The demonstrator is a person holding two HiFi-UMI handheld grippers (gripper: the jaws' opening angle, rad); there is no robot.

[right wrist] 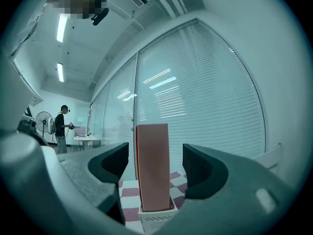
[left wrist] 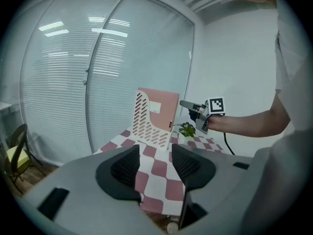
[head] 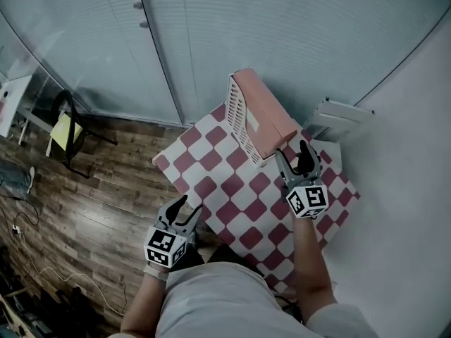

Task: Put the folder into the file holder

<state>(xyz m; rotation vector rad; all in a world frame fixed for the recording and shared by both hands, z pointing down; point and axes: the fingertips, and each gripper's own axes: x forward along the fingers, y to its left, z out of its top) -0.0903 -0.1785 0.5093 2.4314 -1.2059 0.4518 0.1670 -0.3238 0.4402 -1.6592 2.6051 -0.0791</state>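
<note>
We find a table (head: 232,203) with a red-and-white checked cloth set against a glass wall (head: 282,34). At the table's far end stands a white slotted file holder (head: 238,115), and the pink folder (head: 266,113) stands upright inside it. The right gripper (head: 292,153) sits just beside the folder's near edge, its jaws wide apart and its pads clear of the folder. The left gripper (head: 190,206) hangs at the table's near edge, well apart from the holder, jaws apart with nothing between them. A small green plant (left wrist: 187,129) sits near the holder.
</note>
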